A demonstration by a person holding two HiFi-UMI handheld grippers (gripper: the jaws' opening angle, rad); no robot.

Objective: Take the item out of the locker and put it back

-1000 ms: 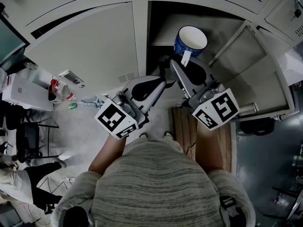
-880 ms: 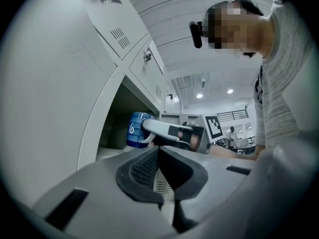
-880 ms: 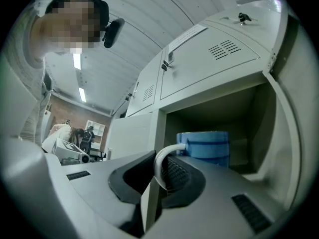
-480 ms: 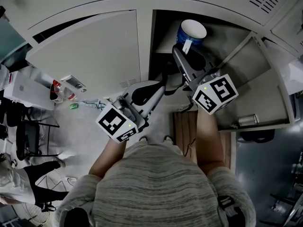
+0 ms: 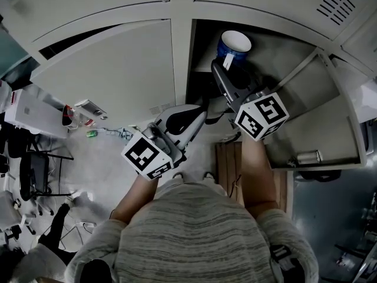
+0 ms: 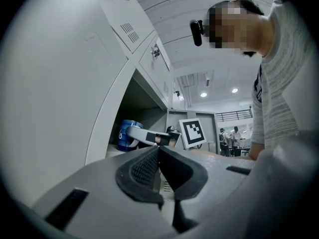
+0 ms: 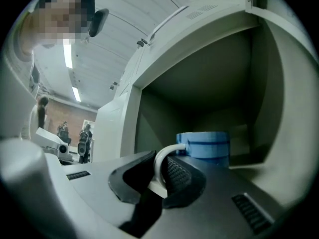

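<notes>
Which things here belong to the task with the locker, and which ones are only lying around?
Belong to the job:
- blue mug, held by its white handle in the right gripper
- open locker

Just lying about:
- white box
- black chair
- wooden board on the floor
- left gripper, shut and empty

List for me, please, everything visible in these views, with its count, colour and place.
Locker: one bank, pale grey, in front; one compartment open.
Locker door: one, pale grey, swung open at right.
Mug: one, blue with white inside and handle, inside the open compartment.
Wooden board: one, brown, on the floor below the compartment.
Box: one, white, far left.
Bystanders: a few, too small for colour, distant background.
Left gripper: one, grey, fingers together, empty.
Right gripper: one, grey, fingers shut on the mug's handle.
</notes>
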